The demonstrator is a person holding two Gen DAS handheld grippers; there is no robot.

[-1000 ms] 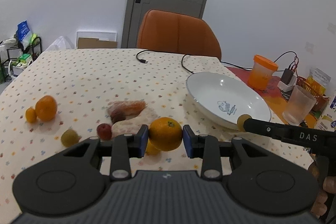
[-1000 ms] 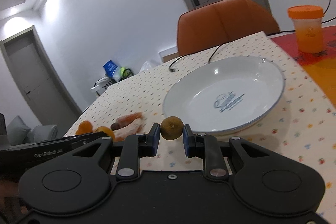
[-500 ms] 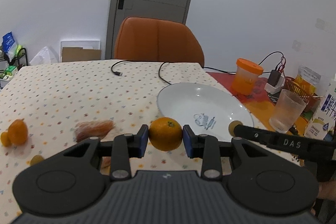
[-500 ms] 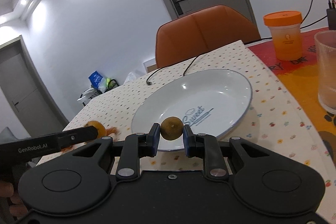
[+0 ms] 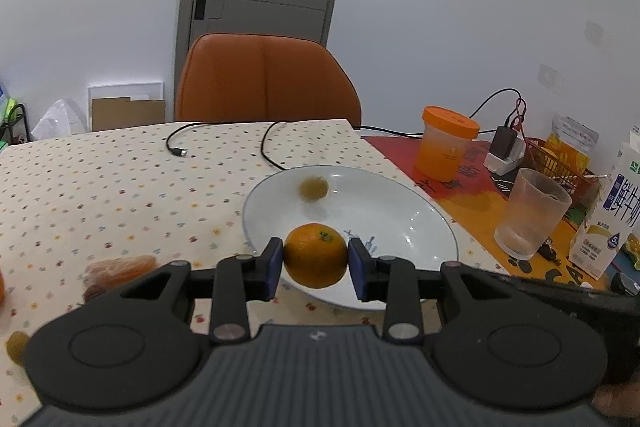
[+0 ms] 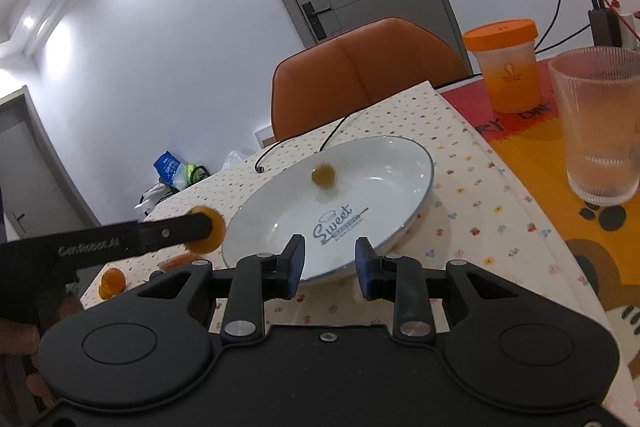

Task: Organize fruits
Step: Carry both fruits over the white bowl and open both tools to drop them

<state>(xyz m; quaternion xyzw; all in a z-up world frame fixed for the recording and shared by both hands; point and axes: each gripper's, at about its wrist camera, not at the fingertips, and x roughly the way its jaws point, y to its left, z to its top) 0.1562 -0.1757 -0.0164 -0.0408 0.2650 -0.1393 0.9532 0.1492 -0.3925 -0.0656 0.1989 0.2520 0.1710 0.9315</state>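
Observation:
My left gripper (image 5: 315, 269) is shut on an orange (image 5: 315, 255), held over the near rim of the white plate (image 5: 404, 215). A small brown-green fruit (image 5: 314, 187), blurred by motion, lies toward the plate's far side. In the right wrist view my right gripper (image 6: 330, 267) stands open with nothing between its fingers, just short of the plate (image 6: 392, 167). The small fruit (image 6: 323, 175) sits beyond it in the plate. The left gripper (image 6: 200, 227) with its orange (image 6: 214, 229) shows at the plate's left edge.
Left of the plate on the dotted tablecloth lie a wrapped snack (image 5: 120, 267), a small green fruit (image 5: 16, 347) and small oranges (image 6: 111, 281). To the right stand a ribbed glass (image 5: 530, 213), an orange-lidded jar (image 5: 446, 149) and a milk carton (image 5: 612, 219). A black cable (image 5: 224, 139) trails behind the plate.
My right gripper has opened and let go of the small brown-green fruit, which now rolls in the plate. My left gripper has carried the orange right, over the plate's near rim.

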